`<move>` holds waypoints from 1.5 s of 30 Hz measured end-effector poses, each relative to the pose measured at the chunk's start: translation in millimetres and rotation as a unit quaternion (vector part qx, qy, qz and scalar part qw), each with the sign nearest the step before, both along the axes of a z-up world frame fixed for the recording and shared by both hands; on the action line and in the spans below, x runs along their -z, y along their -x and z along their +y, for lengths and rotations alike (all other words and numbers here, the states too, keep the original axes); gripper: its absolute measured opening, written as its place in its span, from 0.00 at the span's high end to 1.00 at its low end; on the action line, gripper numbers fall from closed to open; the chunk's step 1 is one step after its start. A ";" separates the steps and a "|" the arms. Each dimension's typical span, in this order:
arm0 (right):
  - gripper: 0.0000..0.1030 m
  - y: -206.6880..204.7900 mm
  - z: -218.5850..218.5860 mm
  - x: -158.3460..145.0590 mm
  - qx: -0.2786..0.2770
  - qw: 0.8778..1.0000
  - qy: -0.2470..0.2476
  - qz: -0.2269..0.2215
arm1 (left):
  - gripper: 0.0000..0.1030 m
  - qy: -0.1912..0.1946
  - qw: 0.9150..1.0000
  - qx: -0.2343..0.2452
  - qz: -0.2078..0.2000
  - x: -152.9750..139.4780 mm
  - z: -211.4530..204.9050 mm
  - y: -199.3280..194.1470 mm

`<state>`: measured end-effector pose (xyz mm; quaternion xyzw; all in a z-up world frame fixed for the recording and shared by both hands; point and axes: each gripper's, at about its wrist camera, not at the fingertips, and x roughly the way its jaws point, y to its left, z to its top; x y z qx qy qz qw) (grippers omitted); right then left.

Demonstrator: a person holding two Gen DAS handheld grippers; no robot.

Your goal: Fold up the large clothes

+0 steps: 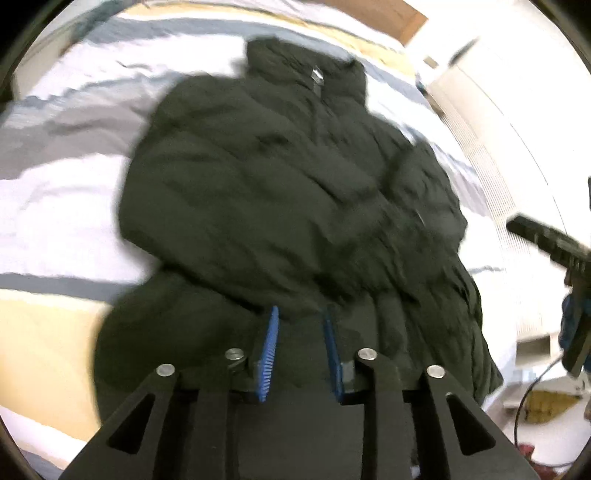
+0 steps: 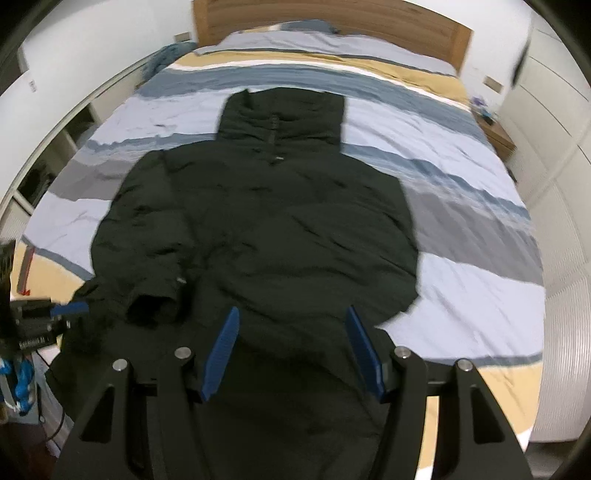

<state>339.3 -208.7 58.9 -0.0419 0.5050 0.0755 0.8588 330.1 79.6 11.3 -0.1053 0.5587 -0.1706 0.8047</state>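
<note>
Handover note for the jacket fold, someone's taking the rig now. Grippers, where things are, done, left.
Left gripper: jaws apart, nothing pinched, over the lower part of the jacket.
Right gripper: open wider, empty, over the hem area.
Black puffer jacket: laid front up on the striped duvet, collar toward the wooden headboard.
Done: both sleeves appear folded across the front; one sleeve cuff lies near the hem.
Left: fold the body up, likely hem toward collar.

Black hand-held gripper (image 1: 301,319), blue ribbed pads (image 1: 269,354), silver screws (image 1: 165,369)
</note>
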 end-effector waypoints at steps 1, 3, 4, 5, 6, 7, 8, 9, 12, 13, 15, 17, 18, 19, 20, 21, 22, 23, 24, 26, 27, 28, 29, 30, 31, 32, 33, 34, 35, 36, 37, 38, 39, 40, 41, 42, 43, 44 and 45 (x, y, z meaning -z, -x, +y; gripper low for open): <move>0.43 -3.6 9.4 0.6 -0.008 1.000 -0.002 -0.001 | 0.64 -0.002 1.000 -0.008 -0.008 -2.1 8.5 -5.4; 0.43 -13.1 35.8 3.4 -0.028 1.000 -0.003 -0.003 | 0.60 -0.011 0.999 -0.026 -0.026 -6.2 24.8 -21.8; 0.43 -16.7 46.7 5.6 -0.036 0.999 -0.003 -0.004 | 0.58 -0.018 0.999 -0.034 -0.034 -6.7 33.5 -32.8; 0.43 -19.5 57.8 8.1 -0.043 0.999 -0.003 -0.005 | 0.56 -0.024 0.998 -0.040 -0.040 -5.9 41.1 -44.7; 0.43 -24.1 72.5 12.4 -0.051 0.999 -0.004 -0.005 | 0.52 -0.027 0.998 -0.043 -0.043 -4.6 44.4 -52.2; 0.43 -27.2 81.3 16.4 -0.055 0.998 -0.004 -0.003 | 0.47 -0.027 0.997 -0.048 -0.045 -1.6 49.6 -64.3; 0.43 -30.8 90.9 22.5 -0.056 0.998 -0.004 0.000 | 0.46 -0.027 0.997 -0.051 -0.044 2.8 52.6 -76.6; 0.43 -33.8 98.8 29.1 -0.055 0.998 0.000 0.003 | 0.45 -0.028 0.997 -0.051 -0.044 6.9 52.1 -87.0; 0.43 -41.9 115.5 48.1 -0.054 0.998 0.006 0.015 | 0.40 -0.035 0.997 -0.046 -0.044 22.3 45.3 -107.3; 0.43 -43.4 118.5 54.2 -0.055 0.998 0.008 0.018 | 0.38 -0.040 0.997 -0.040 -0.042 31.3 39.6 -114.3; 0.43 -44.3 123.5 70.5 -0.065 0.997 0.015 0.025 | 0.38 -0.050 0.997 -0.036 -0.034 43.5 35.3 -117.8; 0.43 -43.3 123.8 84.9 -0.077 0.996 0.015 0.034 | 0.37 -0.061 0.997 -0.039 -0.023 60.7 27.2 -116.4; 0.43 -41.2 122.5 96.0 -0.085 0.995 0.015 0.042 | 0.37 -0.065 0.997 -0.040 -0.024 66.2 24.5 -113.1; 0.43 -40.0 120.0 103.2 -0.090 0.995 0.013 0.047 | 0.36 -0.069 0.996 -0.042 -0.030 69.5 22.9 -108.9; 0.43 -37.9 115.8 111.1 -0.093 0.994 0.009 0.054 | 0.36 -0.072 0.996 -0.044 -0.035 70.7 23.1 -106.7; 0.43 -35.1 107.8 120.1 -0.095 0.994 -0.001 0.062 | 0.35 -0.076 0.995 -0.048 -0.037 71.4 22.2 -102.1; 0.43 -33.3 101.0 124.2 -0.097 0.993 -0.010 0.066 | 0.35 -0.081 0.995 -0.049 -0.032 72.4 21.1 -98.3; 0.43 -30.4 92.8 126.5 -0.101 0.992 -0.021 0.068 | 0.35 -0.085 0.995 -0.047 -0.027 71.5 19.7 -95.9; 0.43 -28.0 87.8 127.1 -0.105 0.992 -0.028 0.070 | 0.35 -0.091 0.994 -0.048 -0.023 67.8 19.4 -93.0; 0.43 -26.2 77.0 123.1 -0.118 0.989 -0.039 0.076 | 0.32 -0.088 0.994 -0.062 -0.020 58.2 22.4 -91.6; 0.43 -25.7 67.3 115.5 -0.125 0.988 -0.046 0.074 | 0.28 -0.082 0.994 -0.070 -0.021 51.0 24.8 -92.2; 0.43 -27.8 59.9 108.1 -0.128 0.988 -0.052 0.069 | 0.23 -0.075 0.993 -0.078 -0.034 38.2 27.6 -95.1; 0.43 -33.0 47.5 96.6 -0.129 0.988 -0.054 0.060 | 0.20 -0.074 0.993 -0.082 -0.043 28.8 28.0 -100.9; 0.43 -38.5 34.9 87.4 -0.129 0.989 -0.058 0.050 | 0.16 -0.073 0.993 -0.083 -0.050 22.5 26.8 -109.4; 0.42 -46.0 24.6 79.5 -0.126 0.989 -0.062 0.042 | 0.11 -0.068 0.992 -0.083 -0.061 10.5 27.4 -124.4; 0.39 -57.9 11.4 71.7 -0.118 0.990 -0.065 0.031 | 0.09 -0.062 0.992 -0.083 -0.067 3.1 27.7 -138.4; 0.35 -79.0 -6.7 62.1 -0.105 0.992 -0.069 0.016 | 0.07 -0.054 0.992 -0.084 -0.071 -3.2 28.4 -156.2; 0.33 -95.9 -19.3 56.9 -0.095 0.993 -0.073 0.008 | 0.06 -0.048 0.993 -0.085 -0.073 -7.2 28.5 -171.9; 0.32 -114.9 -31.4 52.7 -0.085 0.993 -0.077 -0.001 | 0.06 -0.041 0.992 -0.089 -0.075 -10.4 29.5 -189.8; 0.31 -142.5 -47.1 48.3 -0.071 0.994 -0.078 -0.015 | 0.04 -0.034 0.992 -0.091 -0.078 -13.5 29.1 -210.6; 0.30 -163.4 -57.8 47.3 -0.061 0.995 -0.076 -0.024 | 0.04 -0.030 0.992 -0.092 -0.082 -15.2 28.2 -236.3; 0.30 -190.1 -69.6 47.1 -0.048 0.995 -0.076 -0.035 | 0.03 -0.035 0.991 -0.092 -0.087 -15.5 25.2 -262.2; 0.29 -211.6 -79.0 47.2 -0.038 0.995 -0.081 -0.043 | 0.03 -0.039 0.991 -0.092 -0.090 -15.3 21.7 -279.0; 0.29 -237.9 -89.2 48.0 -0.027 0.994 -0.091 -0.050 | 0.03 -0.029 0.992 -0.088 -0.089 -11.3 17.7 -309.0; 0.29 -264.1 -99.0 49.9 -0.016 0.993 -0.099 -0.056 | 0.02 -0.019 0.993 -0.086 -0.083 -6.2 13.6 -327.9; 0.28 -289.8 -106.6 53.1 -0.004 0.992 -0.107 -0.060 | 0.02 -0.014 0.992 -0.092 -0.081 0.1 10.1 -352.0; 0.28 -309.6 -112.2 56.7 0.003 0.991 -0.117 -0.060 | 0.02 -0.010 0.992 -0.095 -0.078 6.9 6.5 -372.3; 0.28 -338.0 -118.7 62.6 0.014 0.989 -0.134 -0.055 | 0.02 -0.006 0.992 -0.099 -0.074 13.7 3.5 -390.6; 0.28 -356.0 -122.3 67.4 0.023 0.988 -0.144 -0.052 | 0.02 -0.002 0.992 -0.105 -0.072 19.9 1.5 -401.6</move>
